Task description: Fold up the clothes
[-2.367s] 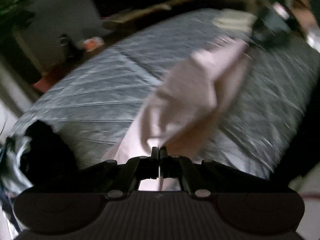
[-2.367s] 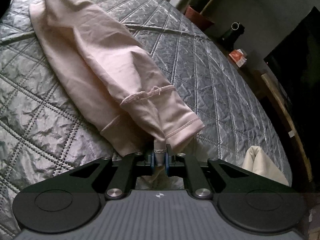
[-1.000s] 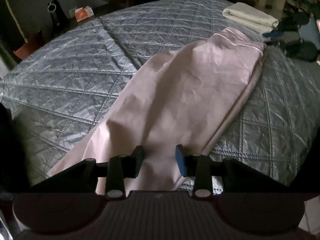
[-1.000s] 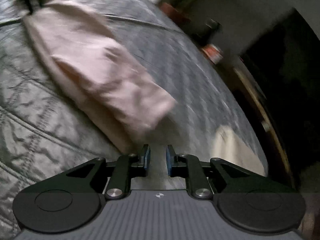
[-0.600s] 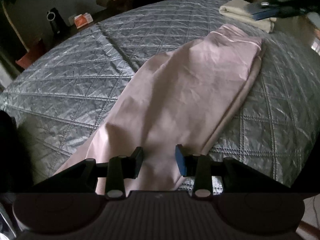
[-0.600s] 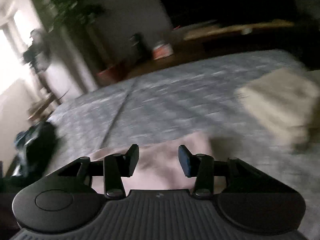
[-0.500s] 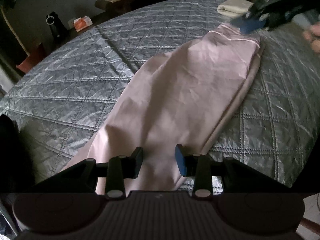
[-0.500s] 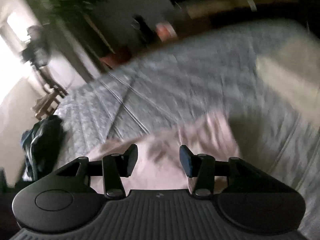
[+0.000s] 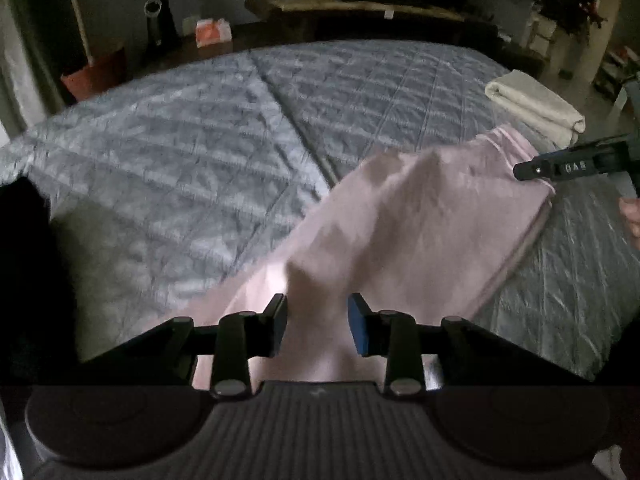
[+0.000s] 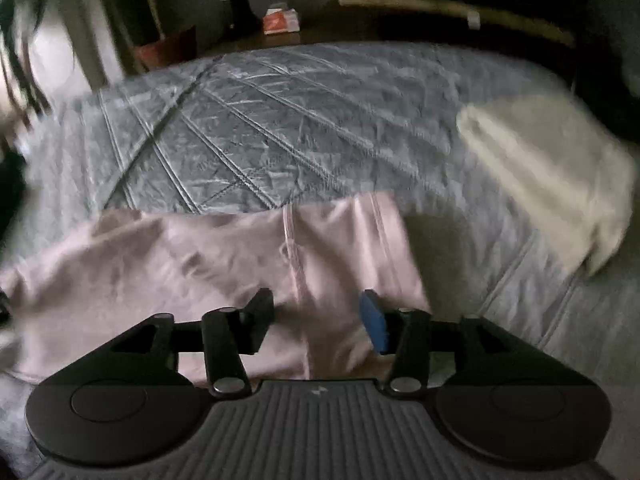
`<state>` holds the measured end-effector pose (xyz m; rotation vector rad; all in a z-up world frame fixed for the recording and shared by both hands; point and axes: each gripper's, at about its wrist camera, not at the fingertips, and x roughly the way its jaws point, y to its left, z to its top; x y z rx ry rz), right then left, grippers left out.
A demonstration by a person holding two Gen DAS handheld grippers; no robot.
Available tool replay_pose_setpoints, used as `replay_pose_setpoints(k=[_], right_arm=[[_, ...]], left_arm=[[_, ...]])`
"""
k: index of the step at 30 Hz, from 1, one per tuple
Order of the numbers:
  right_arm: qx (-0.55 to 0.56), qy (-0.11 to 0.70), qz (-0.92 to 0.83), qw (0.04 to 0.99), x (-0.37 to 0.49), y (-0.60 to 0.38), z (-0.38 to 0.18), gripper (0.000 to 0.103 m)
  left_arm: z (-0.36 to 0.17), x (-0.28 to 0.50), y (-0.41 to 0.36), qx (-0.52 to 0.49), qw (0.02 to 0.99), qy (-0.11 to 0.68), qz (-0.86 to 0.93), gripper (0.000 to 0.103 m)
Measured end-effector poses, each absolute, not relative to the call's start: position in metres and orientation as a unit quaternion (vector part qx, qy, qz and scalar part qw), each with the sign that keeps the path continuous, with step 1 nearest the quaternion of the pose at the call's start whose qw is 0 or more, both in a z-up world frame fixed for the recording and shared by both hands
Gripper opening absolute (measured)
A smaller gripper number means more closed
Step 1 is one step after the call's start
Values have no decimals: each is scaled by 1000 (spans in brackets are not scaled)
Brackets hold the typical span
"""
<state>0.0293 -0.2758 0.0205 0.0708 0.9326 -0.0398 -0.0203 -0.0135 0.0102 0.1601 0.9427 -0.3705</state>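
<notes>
A pale pink garment (image 9: pixel 420 208) lies stretched out flat across the grey quilted bed (image 9: pixel 200 160). My left gripper (image 9: pixel 316 322) hovers low over its near end, jaws apart; a soft ridge of pink cloth runs between them and the pads do not press on it. In the right wrist view the garment's seamed hem end (image 10: pixel 340 240) lies under my right gripper (image 10: pixel 318 320), whose jaws are opening and grip nothing. That right gripper (image 9: pixel 524 170) shows at the garment's far end in the left wrist view, with a hand (image 9: pixel 632 216) behind it.
A folded cream cloth (image 9: pixel 536 106) (image 10: pixel 552 172) lies on the bed's right side, close to the pink hem. A dark heap (image 9: pixel 24 280) sits at the bed's left edge. Beyond the bed stand a low wooden bench (image 9: pixel 360 8), an orange box (image 9: pixel 214 30) and a red pot (image 9: pixel 96 74).
Both grippers, earlier shut on the pink garment, have let go and it now lies flat. The right gripper rolled round, widened its jaws and now faces across the bed over the hem.
</notes>
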Motion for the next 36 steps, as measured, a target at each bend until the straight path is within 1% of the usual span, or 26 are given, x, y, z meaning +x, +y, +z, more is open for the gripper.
replay_pose_setpoints(k=[1, 4, 5, 7, 9, 10, 11, 13, 16, 17, 19, 21, 23, 28, 30, 32, 34, 35, 36], right_arm=[[22, 433, -13, 901, 28, -267, 29, 57], [15, 387, 37, 921, 29, -243, 48, 58], [8, 396, 42, 917, 33, -238, 42, 60], [-5, 414, 53, 909, 42, -228, 30, 60], [-18, 432, 62, 899, 51, -219, 19, 54], [-29, 441, 52, 895, 51, -222, 11, 54], [-29, 437, 48, 898, 48, -227, 9, 53], [-29, 430, 38, 901, 41, -235, 6, 52], [-56, 422, 17, 905, 36, -230, 5, 52], [-35, 419, 21, 907, 35, -230, 6, 54], [4, 405, 40, 914, 35, -227, 9, 53], [-4, 382, 60, 922, 35, -215, 15, 60], [-2, 381, 76, 921, 37, -204, 12, 61], [-34, 396, 97, 913, 39, -185, -1, 62], [-29, 393, 98, 914, 37, -190, -2, 62], [-26, 390, 98, 915, 37, -193, -4, 63], [-29, 388, 99, 916, 37, -194, -6, 65], [-31, 387, 100, 916, 37, -193, -7, 67], [-32, 387, 101, 916, 38, -192, -7, 69]], left_arm=[[7, -19, -14, 73, 873, 450, -173, 36], [-10, -6, -6, 30, 867, 474, -151, 36], [-10, -6, -2, 28, 868, 476, -141, 32], [-5, -14, 8, 40, 874, 471, -115, 31], [-3, -19, 18, 59, 882, 463, -64, 37], [-1, -21, 28, 64, 885, 459, -33, 39], [0, -23, 39, 63, 888, 456, 0, 36], [3, -25, 57, 53, 890, 449, 60, 34], [30, -37, 75, 28, 905, 420, 67, 33], [39, -40, 70, 32, 912, 405, 52, 34], [47, -35, 41, 45, 921, 386, 8, 37], [43, -14, -5, 43, 924, 378, -47, 38], [33, 1, -36, 48, 916, 388, -89, 41], [2, 9, -73, 85, 890, 431, -123, 39], [-2, -2, -63, 90, 895, 422, -112, 47], [1, -8, -45, 109, 901, 411, -93, 65], [5, -8, -27, 156, 907, 388, -54, 67], [4, -8, -18, 193, 904, 381, -16, 46], [1, -4, -7, 212, 899, 383, 22, 36]])
